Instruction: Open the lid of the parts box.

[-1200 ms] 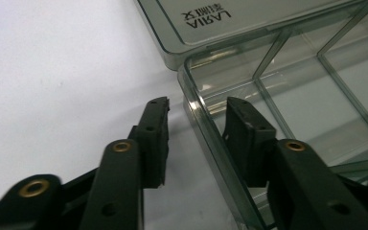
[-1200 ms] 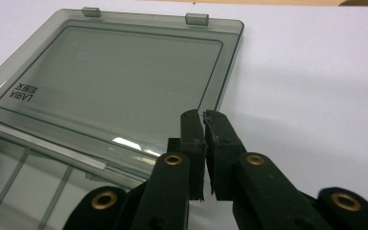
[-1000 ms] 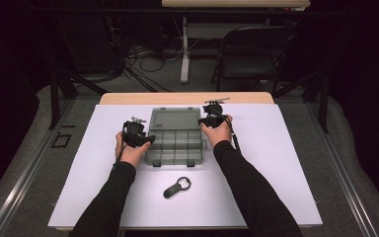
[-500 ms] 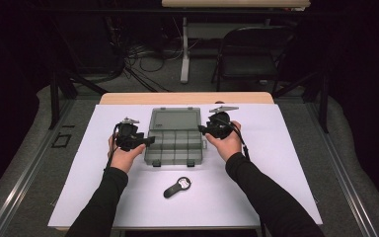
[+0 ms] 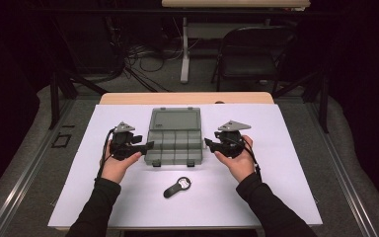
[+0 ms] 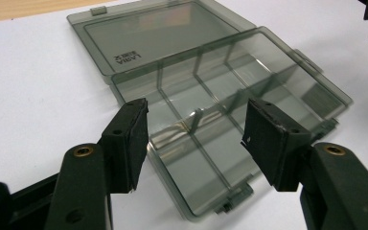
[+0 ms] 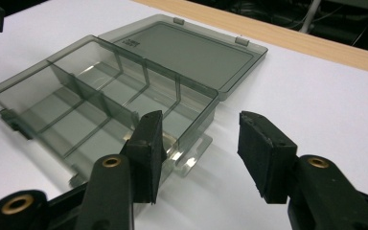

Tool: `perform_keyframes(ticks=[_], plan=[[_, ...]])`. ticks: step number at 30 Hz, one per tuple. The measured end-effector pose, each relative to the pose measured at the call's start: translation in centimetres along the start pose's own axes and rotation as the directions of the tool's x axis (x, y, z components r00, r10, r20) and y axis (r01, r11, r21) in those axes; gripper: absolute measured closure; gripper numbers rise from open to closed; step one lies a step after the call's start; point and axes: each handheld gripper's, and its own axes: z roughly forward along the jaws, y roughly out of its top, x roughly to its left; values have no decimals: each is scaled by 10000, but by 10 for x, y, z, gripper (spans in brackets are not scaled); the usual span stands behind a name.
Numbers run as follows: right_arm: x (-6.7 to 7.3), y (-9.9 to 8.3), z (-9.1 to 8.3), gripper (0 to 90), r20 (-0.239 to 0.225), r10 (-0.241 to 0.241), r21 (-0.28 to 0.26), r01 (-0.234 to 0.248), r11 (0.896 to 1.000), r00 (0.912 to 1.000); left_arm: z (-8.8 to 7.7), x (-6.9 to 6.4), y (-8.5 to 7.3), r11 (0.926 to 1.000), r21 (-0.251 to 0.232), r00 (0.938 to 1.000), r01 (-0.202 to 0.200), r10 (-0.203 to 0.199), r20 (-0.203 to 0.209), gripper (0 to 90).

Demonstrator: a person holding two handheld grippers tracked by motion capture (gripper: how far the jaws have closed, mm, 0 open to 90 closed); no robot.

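A smoky clear plastic compartment box point(image 5: 175, 137) lies open in the middle of the white table cover, its lid point(image 5: 174, 119) folded flat away from me. Its compartments look empty in the left gripper view point(image 6: 220, 120) and in the right gripper view point(image 7: 100, 105). My left gripper point(image 5: 148, 146) is open just left of the box's near corner, holding nothing. My right gripper point(image 5: 208, 143) is open just right of the box, also holding nothing. Both grippers point at the box; open jaws frame it in the left gripper view point(image 6: 195, 139) and the right gripper view point(image 7: 199, 143).
A small black handheld tool with a round window point(image 5: 177, 186) lies on the white cover point(image 5: 276, 187) nearer to me than the box. A wooden table edge point(image 5: 187, 98) shows behind the cover. A chair point(image 5: 254, 59) and cables stand beyond the table.
Both hands drew back from the box's sides and outward toward me. The box stays open in the same place.
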Motion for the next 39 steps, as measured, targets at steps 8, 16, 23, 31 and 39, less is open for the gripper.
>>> perform_keyframes(ticks=[8,16,23,31,39], plan=[[1,-6,-30,502,-150,-128,-211,125,9997,9998,-17,-6,-1,9987,-23,9987,-501,501,-27,431],[3,-25,-53,464,-159,-565,-728,552,9958,9983,-25,-13,-5,9996,0,9989,-292,292,356,430],[4,-37,-63,408,-178,-901,-950,880,9916,9958,-33,-13,-12,9996,-109,9991,-263,266,331,407],[1,-48,-70,405,-286,-740,-925,711,9932,9968,-36,-11,-17,9997,-35,9992,-256,257,302,396],[-3,-53,-72,402,-210,-575,-598,561,9966,9981,-36,-16,-16,9996,64,9989,-277,274,386,385]])
